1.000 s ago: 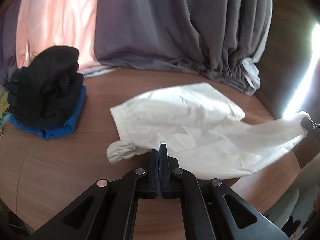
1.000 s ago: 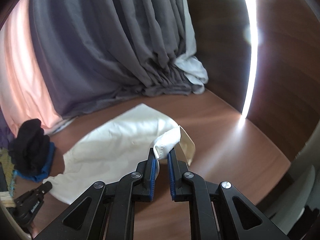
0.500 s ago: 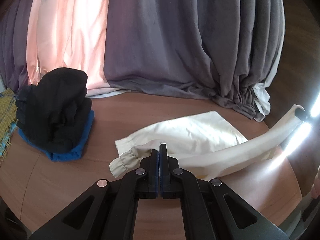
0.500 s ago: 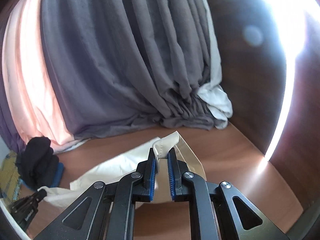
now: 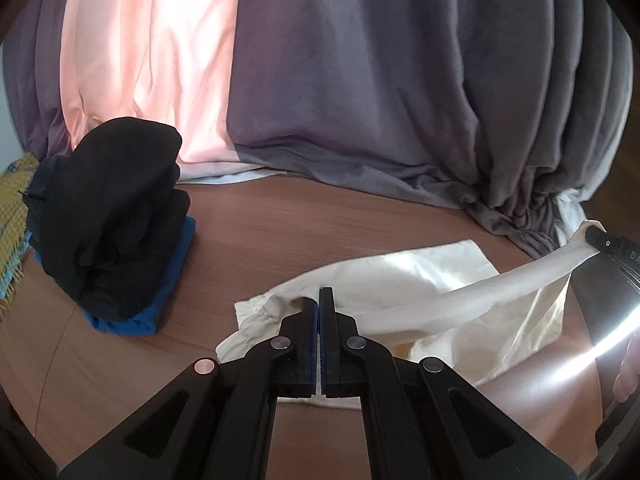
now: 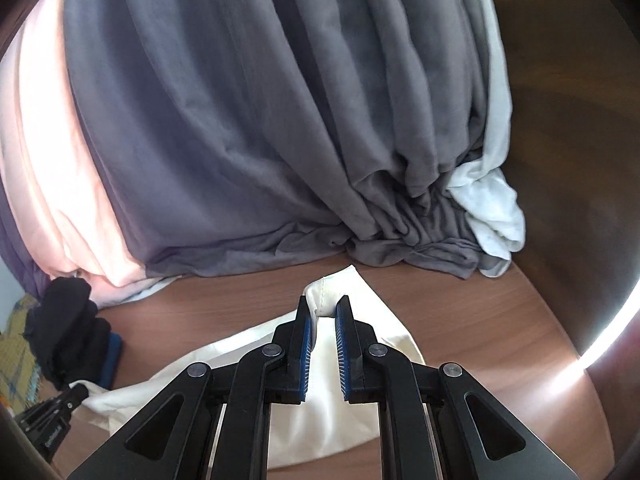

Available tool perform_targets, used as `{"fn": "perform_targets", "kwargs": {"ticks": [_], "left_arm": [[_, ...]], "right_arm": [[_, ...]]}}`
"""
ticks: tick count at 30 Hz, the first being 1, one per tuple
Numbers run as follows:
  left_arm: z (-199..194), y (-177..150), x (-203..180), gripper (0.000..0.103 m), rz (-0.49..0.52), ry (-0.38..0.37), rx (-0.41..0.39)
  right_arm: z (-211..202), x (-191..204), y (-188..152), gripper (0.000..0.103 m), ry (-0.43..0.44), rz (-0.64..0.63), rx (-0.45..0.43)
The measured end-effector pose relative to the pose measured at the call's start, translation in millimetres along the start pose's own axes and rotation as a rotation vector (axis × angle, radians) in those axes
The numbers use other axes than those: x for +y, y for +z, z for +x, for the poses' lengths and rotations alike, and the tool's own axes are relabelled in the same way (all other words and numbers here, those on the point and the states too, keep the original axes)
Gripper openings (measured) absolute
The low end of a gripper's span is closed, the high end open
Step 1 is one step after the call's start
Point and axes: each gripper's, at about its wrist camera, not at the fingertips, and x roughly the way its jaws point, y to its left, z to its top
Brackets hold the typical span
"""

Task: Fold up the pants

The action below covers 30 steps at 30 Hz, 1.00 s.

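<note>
My left gripper (image 5: 320, 312) is clamped tight on the gathered cuff of the cream pants (image 5: 440, 280), and my right gripper (image 6: 322, 312) pinches the other end, so the upper edge stretches taut between them above the wooden table (image 5: 280, 216). The rest sags onto the tabletop, ready, I judge, to be laid over into a fold. Farther off, a folded dark stack (image 5: 108, 216) sits clear, before the grey curtain (image 5: 400, 80).

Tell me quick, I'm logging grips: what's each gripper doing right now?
Left gripper: shut on the cream pants' elastic cuff end.
Right gripper: shut on the pants' other end, lifted off the table.
</note>
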Motion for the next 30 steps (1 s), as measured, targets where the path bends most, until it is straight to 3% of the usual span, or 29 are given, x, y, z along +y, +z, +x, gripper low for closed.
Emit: {"fn": "perform_targets", "kwargs": {"ticks": [16, 27, 28, 30], "left_arm": [[93, 21, 4, 0.003, -0.054, 0.086, 0.132], [141, 25, 4, 0.008, -0.083, 0.131, 0.223], [144, 25, 3, 0.011, -0.081, 0.140, 0.227], [145, 26, 2, 0.019, -0.081, 0.136, 0.225]], "right_arm": [[139, 8, 4, 0.012, 0.030, 0.012, 0.162], [194, 12, -2, 0.013, 0.028, 0.015, 0.201], [197, 12, -2, 0.015, 0.027, 0.021, 0.205], [201, 11, -3, 0.034, -0.001, 0.020, 0.204]]}}
